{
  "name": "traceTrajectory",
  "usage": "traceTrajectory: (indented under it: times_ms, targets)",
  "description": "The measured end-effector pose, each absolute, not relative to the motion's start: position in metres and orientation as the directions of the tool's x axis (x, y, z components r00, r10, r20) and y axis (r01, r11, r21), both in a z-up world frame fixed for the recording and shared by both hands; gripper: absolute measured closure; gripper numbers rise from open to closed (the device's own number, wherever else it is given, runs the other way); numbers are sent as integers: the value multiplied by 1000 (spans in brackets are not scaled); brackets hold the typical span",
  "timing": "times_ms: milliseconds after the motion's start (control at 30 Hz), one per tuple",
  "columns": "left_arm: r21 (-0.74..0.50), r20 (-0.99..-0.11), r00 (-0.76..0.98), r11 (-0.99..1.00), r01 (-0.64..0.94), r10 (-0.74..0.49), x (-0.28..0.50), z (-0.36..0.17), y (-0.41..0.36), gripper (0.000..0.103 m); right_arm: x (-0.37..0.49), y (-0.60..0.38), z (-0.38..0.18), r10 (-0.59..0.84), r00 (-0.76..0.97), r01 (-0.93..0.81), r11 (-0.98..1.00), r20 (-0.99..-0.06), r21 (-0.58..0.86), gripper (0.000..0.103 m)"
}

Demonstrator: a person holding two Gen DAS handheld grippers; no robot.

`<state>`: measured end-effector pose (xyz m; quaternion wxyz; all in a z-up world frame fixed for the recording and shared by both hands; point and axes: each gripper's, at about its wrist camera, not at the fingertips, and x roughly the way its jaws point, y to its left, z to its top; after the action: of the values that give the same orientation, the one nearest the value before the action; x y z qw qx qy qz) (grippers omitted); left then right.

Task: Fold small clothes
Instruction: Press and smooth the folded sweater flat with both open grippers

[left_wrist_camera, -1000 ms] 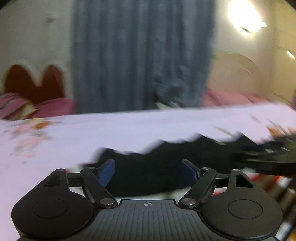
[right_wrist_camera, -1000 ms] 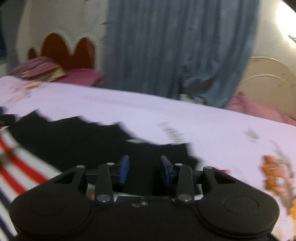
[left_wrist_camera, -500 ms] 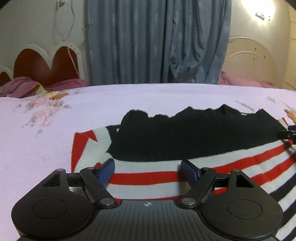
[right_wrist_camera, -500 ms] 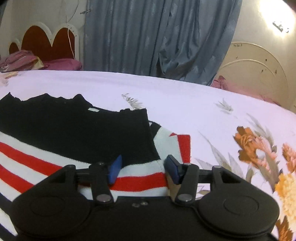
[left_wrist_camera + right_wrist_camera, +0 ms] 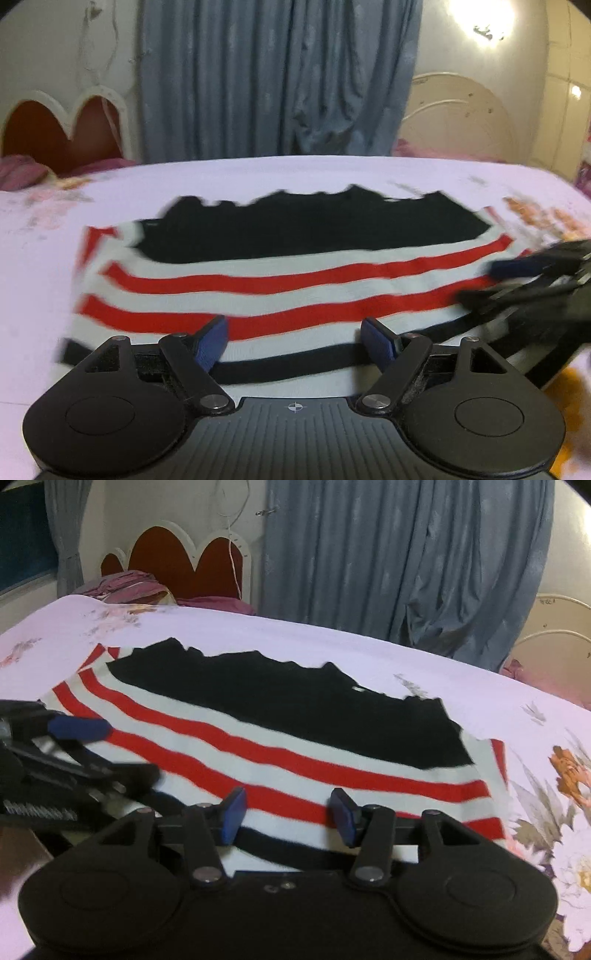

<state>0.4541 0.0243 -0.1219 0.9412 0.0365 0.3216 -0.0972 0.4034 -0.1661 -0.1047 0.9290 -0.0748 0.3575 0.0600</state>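
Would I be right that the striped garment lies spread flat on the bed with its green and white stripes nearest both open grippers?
Not quite: the stripes on the striped garment are red and white, not green, as the right wrist view shows. It does lie flat on the bed, nearest both open grippers.

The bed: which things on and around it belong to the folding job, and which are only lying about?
For the job:
- striped garment
- left hand-held gripper, open
- right hand-held gripper, open

Only lying about:
- pink bedding
- blue curtain
- red headboard
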Motion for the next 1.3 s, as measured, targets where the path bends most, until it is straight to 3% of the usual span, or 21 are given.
traceTrajectory:
  times_ms: [133, 233, 300, 467, 600, 1033, 1200, 1300]
  targets:
    - [-2, -614, 784, 994, 105, -84, 439, -132, 78, 25, 386, -211, -105, -102, 736, 2, 989, -670, -149, 45]
    - [-5, -610, 790, 997, 79, -66, 430, -127, 88, 25, 375, -221, -103, -108, 728, 29, 991, -677, -127, 45]
    - [-36, -587, 804, 996, 84, -89, 421, -119, 83, 25, 369, -211, -93, -110, 746, 42, 992, -657, -118, 58]
    - [-22, -581, 799, 984, 177, -156, 400, -116, 35, 25, 350, -169, -82, 8, 770, -38, 999, -638, -33, 57]
    - [25, -653, 747, 982, 187, -125, 398, -126, 6, 25, 345, -137, -92, 51, 727, -118, 992, -685, -52, 56]
    - [42, -680, 729, 987, 154, -85, 392, -128, 21, 25, 339, -142, -102, 6, 695, -99, 991, -719, -87, 56]
    - [71, -673, 740, 993, 91, -19, 382, -127, 58, 25, 323, -198, -104, -137, 696, 75, 990, -705, -118, 58]
    - [22, -679, 733, 997, 75, -41, 378, -135, 76, 25, 313, -227, -107, -120, 689, 110, 992, -714, -61, 60]
